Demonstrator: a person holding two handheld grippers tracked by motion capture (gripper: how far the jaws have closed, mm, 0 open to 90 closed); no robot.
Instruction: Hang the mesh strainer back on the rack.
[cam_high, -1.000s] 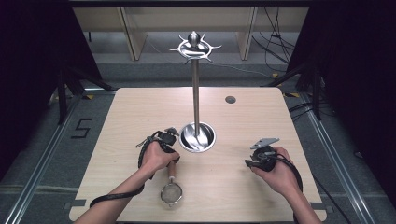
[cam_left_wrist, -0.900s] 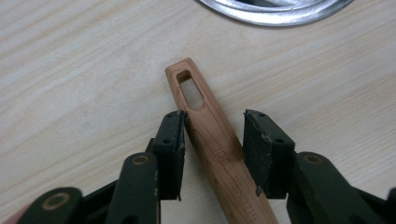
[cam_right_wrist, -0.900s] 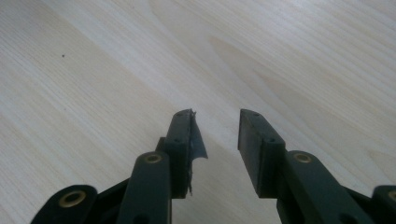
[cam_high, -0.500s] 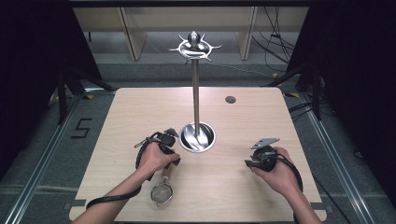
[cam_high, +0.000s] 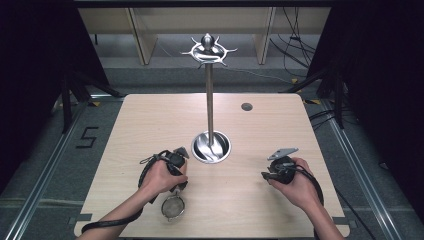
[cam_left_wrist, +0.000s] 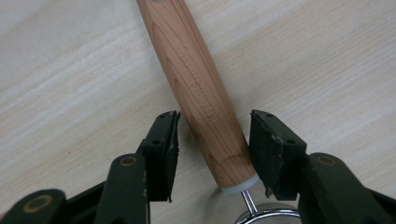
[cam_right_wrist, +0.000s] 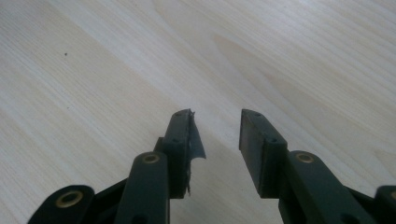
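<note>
The strainer (cam_high: 173, 206) lies flat near the table's (cam_high: 150, 120) front edge, left of centre, mesh bowl toward the person & wooden handle (cam_left_wrist: 198, 93) pointing away, under the left gripper (cam_high: 176, 167). That gripper straddles the handle near its bowl end w/ jaws apart; they've just been narrowing, right pad (cam_left_wrist: 273, 151) about touching the wood, left pad w/ a gap, so no clamp yet, prob. lining up a pinch so it can be lifted to the hook stand (cam_high: 210, 100) at mid-table. The right gripper (cam_high: 272, 172) rests by the front right, jaws apart on nothing over bare wood, likely just waiting.
</note>
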